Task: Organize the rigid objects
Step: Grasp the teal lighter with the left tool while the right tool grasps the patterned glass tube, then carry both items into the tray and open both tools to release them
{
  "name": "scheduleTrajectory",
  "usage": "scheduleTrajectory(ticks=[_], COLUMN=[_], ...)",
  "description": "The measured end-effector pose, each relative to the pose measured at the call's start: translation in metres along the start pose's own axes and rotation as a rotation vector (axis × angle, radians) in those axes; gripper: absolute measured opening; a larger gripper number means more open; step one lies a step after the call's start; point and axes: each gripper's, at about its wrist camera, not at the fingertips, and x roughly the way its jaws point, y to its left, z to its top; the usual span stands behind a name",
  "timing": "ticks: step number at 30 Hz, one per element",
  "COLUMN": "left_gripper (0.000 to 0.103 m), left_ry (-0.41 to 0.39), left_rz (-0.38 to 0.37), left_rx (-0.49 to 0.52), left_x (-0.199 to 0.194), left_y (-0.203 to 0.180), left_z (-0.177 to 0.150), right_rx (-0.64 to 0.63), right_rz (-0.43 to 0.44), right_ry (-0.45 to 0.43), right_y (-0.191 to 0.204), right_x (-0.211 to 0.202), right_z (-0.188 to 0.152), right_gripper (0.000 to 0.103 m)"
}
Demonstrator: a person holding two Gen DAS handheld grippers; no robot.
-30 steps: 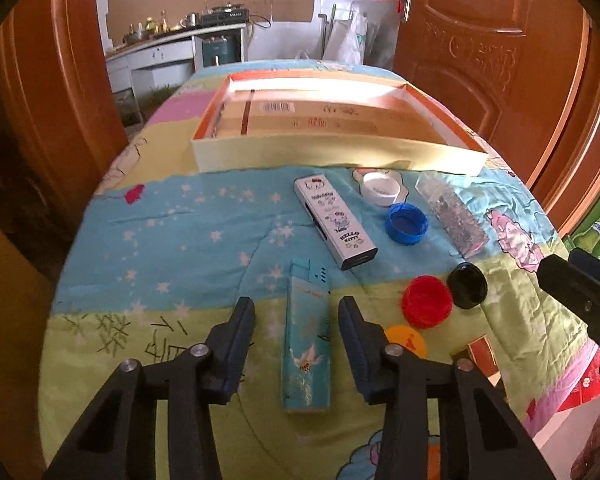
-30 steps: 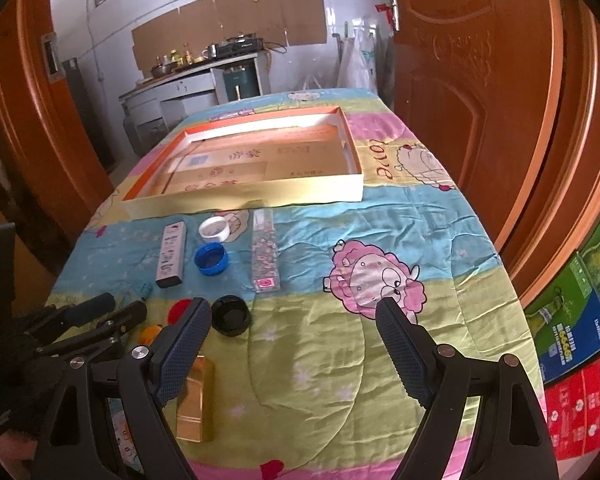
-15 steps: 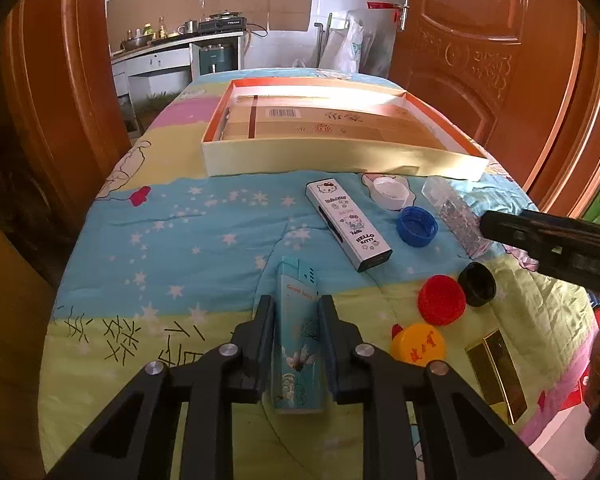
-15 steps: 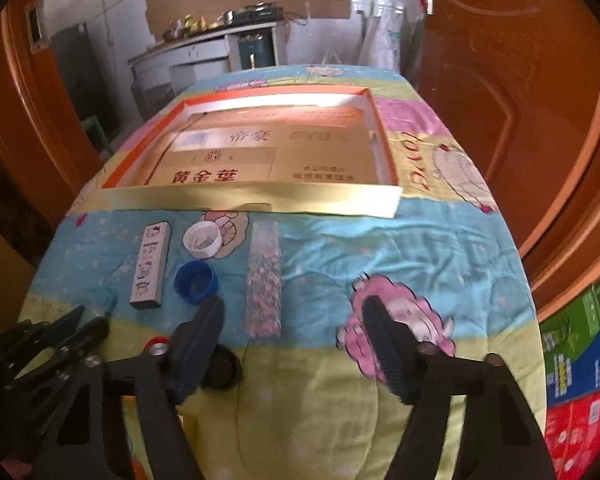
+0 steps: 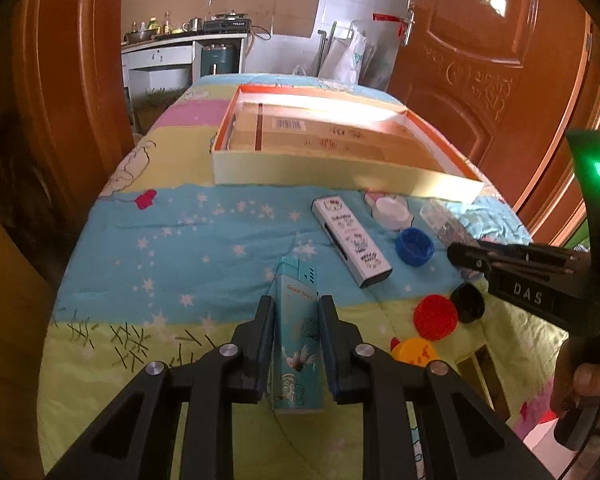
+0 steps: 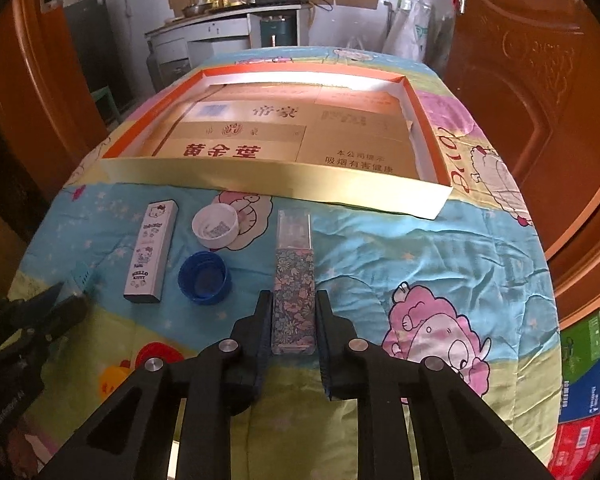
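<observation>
Tray (image 6: pixel 284 184) near wall ahead | cloth (image 6: pixel 400 248) rightward bare

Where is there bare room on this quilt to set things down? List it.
Free: the blue starred stretch left of the white Hello Kitty box, in front of the shallow orange-rimmed cardboard tray; also the blue-green patch right of the floral clear case. Crowded: the white, blue, red and black caps between them.
</observation>
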Motion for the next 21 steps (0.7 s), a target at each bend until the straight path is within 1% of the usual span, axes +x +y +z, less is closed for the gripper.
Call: scheduleTrajectory(ticks=[5, 10, 14, 17, 21], left_gripper=[0.022, 0.022, 0.022, 0.023, 0.022], left_ry=[-0.024, -0.067, -0.089, -0.101, -0.119], left_rz=[-0.015, -0.019, -0.021, -0.036, -0.032], left_rx=[0.006, 0.015, 0.017, 0.0, 0.0], left_x=[-0.008, -0.017, -0.019, -0.019, -0.019], left_y=[-0.001, -0.007, -0.008, -0.007, -0.007], left_z=[0.013, 0.041, 0.063, 0.08, 0.1], right_rx=[0.01, 0.006, 0.001, 0.002, 0.006], right_rz=[0.011, 0.015, 0.01, 0.021, 0.036], right_ry=[-0.046, -0.096, -0.117, -0.125, -0.153], right_y=[-0.002, -0.006, -0.01, -0.015, -0.02], right_x=[-0.02, -0.041, -0.048, -0.051, -0.058], right_z=[0.003, 0.016, 0.025, 0.029, 0.037], right_gripper=[0.02, 0.02, 0.02, 0.02, 0.02])
